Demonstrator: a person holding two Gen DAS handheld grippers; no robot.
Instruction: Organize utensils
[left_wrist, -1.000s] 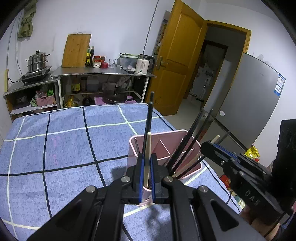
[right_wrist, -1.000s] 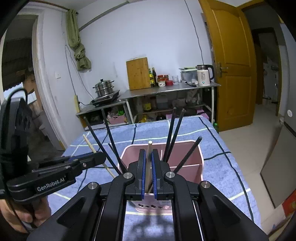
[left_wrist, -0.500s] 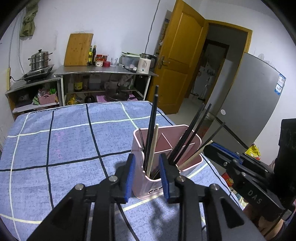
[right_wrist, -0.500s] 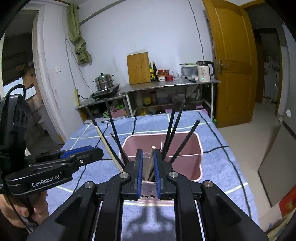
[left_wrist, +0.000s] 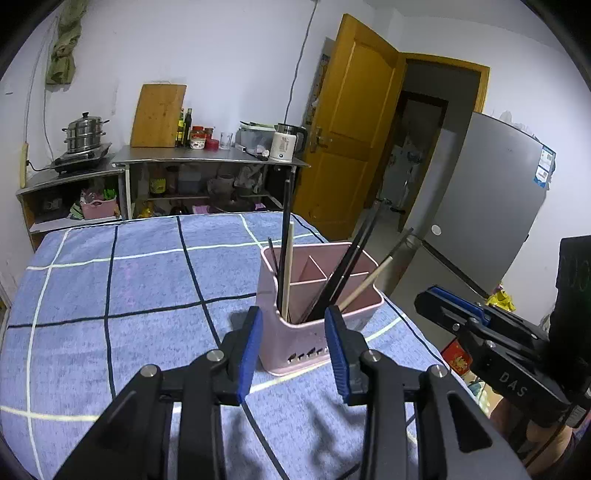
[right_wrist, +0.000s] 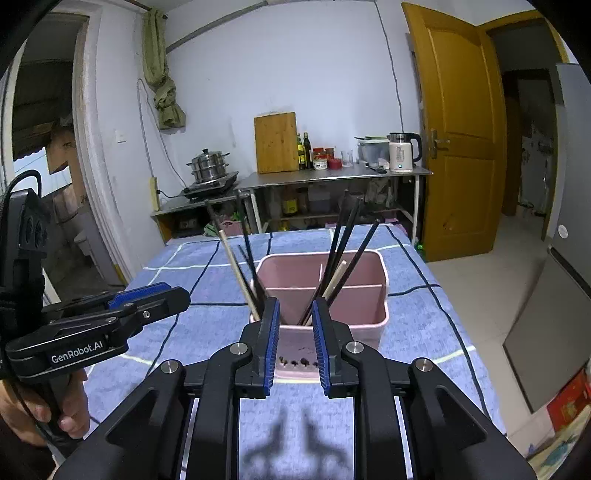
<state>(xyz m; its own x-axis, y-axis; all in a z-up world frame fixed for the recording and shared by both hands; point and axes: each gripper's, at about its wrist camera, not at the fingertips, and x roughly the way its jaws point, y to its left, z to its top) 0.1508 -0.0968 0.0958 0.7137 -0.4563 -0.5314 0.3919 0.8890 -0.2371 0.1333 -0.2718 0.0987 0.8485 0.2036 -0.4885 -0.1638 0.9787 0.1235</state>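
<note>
A pink divided utensil holder (left_wrist: 295, 343) (right_wrist: 365, 317) stands on the blue checked tablecloth (left_wrist: 110, 280) (right_wrist: 417, 306). Several black chopsticks (left_wrist: 284, 236) (right_wrist: 345, 236) and light wooden chopsticks (left_wrist: 289, 258) (right_wrist: 236, 266) lean inside it. My left gripper (left_wrist: 293, 350) is open and empty, just in front of the holder. My right gripper (right_wrist: 294, 343) is open and empty, also just in front of the holder, on its other side. The right gripper shows at the right in the left wrist view (left_wrist: 480, 332); the left gripper shows at the left in the right wrist view (right_wrist: 122, 314).
Behind the table stands a steel shelf unit (left_wrist: 207, 162) with a cutting board (left_wrist: 159, 114), bottles and a white kettle (left_wrist: 282, 146). A steamer pot (left_wrist: 85, 129) sits at the left. An orange door (left_wrist: 354, 125) and a grey fridge (left_wrist: 480, 206) are at the right.
Both grippers have opened, let go of the wooden chopsticks into the holder, and drawn back from it.
</note>
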